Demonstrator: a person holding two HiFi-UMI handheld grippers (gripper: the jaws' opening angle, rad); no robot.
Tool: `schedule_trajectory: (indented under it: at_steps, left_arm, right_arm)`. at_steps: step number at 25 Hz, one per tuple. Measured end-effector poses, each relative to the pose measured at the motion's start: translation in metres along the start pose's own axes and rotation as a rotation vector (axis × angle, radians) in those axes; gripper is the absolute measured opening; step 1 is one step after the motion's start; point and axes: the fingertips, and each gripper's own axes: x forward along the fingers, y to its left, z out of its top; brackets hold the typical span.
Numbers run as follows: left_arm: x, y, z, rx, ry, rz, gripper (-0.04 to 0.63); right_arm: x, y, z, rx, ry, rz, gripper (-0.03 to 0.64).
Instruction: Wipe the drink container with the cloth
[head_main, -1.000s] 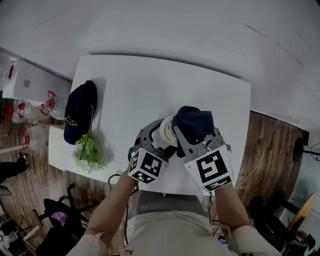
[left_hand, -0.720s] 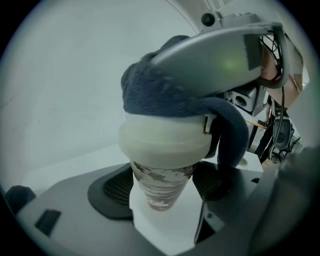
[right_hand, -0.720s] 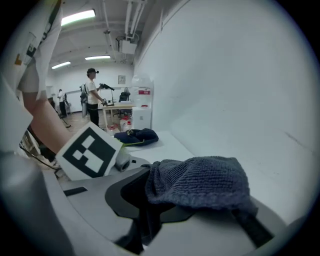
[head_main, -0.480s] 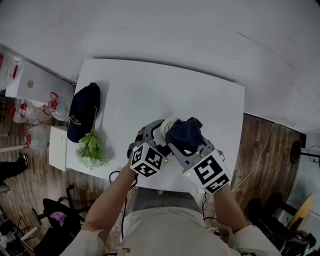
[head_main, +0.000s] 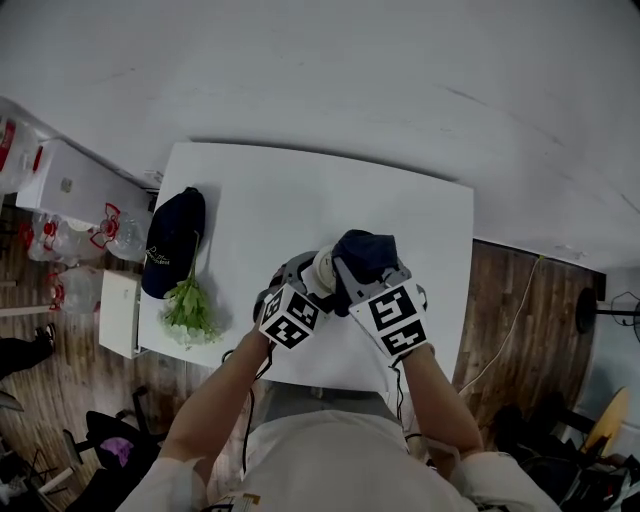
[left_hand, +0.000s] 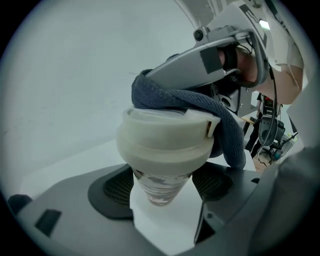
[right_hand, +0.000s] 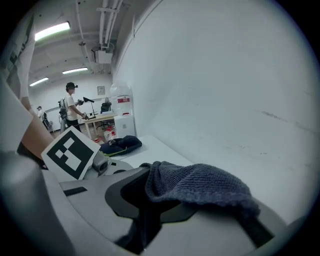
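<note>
Readable text: none | cap (head_main: 172, 245) by table (head_main: 300, 195) left edge: pale script, too small to read

Both bare forearms (head_main: 225, 385) reach forward side by side, the left grey tongs (left_hand: 162, 187) clamped on the tapered base of a white-lidded clear cup (left_hand: 162, 145), the right grey tongs (right_hand: 150, 210) closed on a dark blue knitted cloth (right_hand: 200, 185) lying against its lid.

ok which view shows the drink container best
The left gripper view: the drink container fills the centre, its pale lid and clear tapered body held between the left gripper's fingers, the cloth draped over it. The head view shows only a sliver of lid. The right gripper view shows only cloth.
</note>
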Motion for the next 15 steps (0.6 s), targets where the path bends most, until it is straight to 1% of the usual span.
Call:
schedule_trajectory:
  at_steps: [3,5,7,9,11,13,15]
  left_arm:
    - [-0.004,0.004,0.0,-0.028,0.003,0.002,0.382]
    - [-0.006,0.003,-0.001,-0.034,0.004,0.018,0.382]
    - [-0.006,0.002,-0.003,-0.038,0.009,0.033,0.382]
    - [-0.006,0.003,-0.005,-0.04,0.013,0.038,0.382]
    - [-0.006,0.0,-0.006,-0.01,0.019,0.031,0.382]
    - [-0.005,-0.007,-0.006,0.04,0.023,0.026,0.382]
    - [-0.004,-0.011,-0.006,0.069,0.025,0.022,0.382]
  right_arm:
    - [0.005,0.012,0.009,-0.005,-0.05,-0.024,0.071]
    - [0.003,0.021,0.009,-0.008,-0.075,-0.017,0.069]
    - [-0.001,0.034,0.005,-0.029,-0.07,0.029,0.069]
    - [-0.006,0.052,-0.002,-0.082,-0.042,0.088,0.068]
    - [-0.014,0.063,-0.007,-0.114,-0.019,0.134,0.067]
    - [-0.024,0.067,-0.015,-0.082,0.002,0.189,0.067]
    - [-0.035,0.066,-0.022,-0.045,0.036,0.228,0.069]
